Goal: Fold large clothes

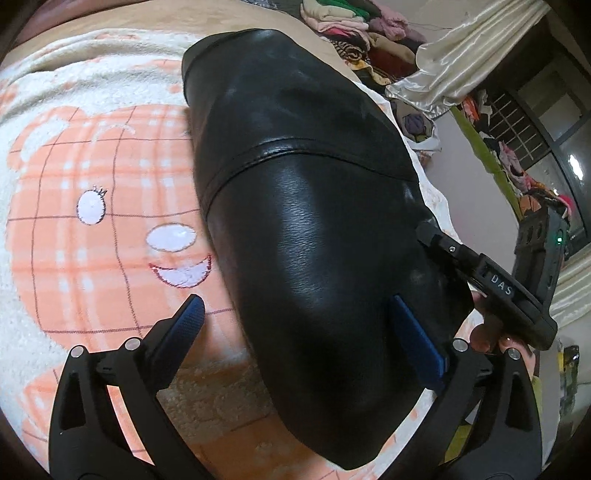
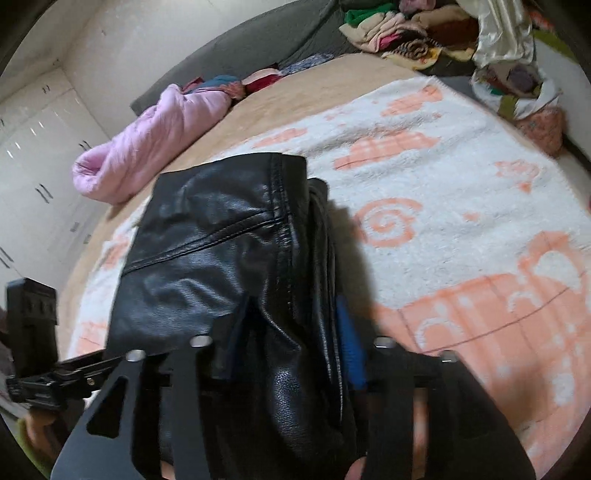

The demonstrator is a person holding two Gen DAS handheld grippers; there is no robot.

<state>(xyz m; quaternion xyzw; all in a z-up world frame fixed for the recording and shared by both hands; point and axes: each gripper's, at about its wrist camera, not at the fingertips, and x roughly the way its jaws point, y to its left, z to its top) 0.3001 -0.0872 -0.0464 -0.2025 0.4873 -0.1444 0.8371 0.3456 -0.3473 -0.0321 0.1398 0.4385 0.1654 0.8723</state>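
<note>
Left wrist view: the left tool [image 1: 299,325] stands spread, its blue-padded fingers [image 1: 190,314] wide apart. The black leather jacket [image 1: 303,206], folded into a long bundle, runs from 12 o'clock down to 6 o'clock across the frame. Its near end lies between the two fingers: the 3 o'clock finger touches the leather's edge, while the 9 o'clock finger stands clear of it over the blanket [image 1: 92,166]. The blanket is white with orange checks and a smiling cartoon face, and lies on the bed under the jacket. The right tool [image 1: 424,230] enters at 3 o'clock, its tip at the jacket's edge.

Right wrist view: the right tool [image 2: 291,325] is pinching the jacket's [image 2: 207,236] near edge; layers of leather fill the gap between its blue pads, one at 8 o'clock and one at 4 o'clock of the gathered fold. The rest of the jacket extends away toward 12 o'clock, resting on the blanket [image 2: 461,192]. A rolled pink quilt [image 2: 147,144] lies at 10 o'clock, well apart from the jacket. A heap of mixed clothes [image 2: 399,33] sits at 1 o'clock near the bed's far edge. The body of the left tool shows at 8 o'clock.
</note>
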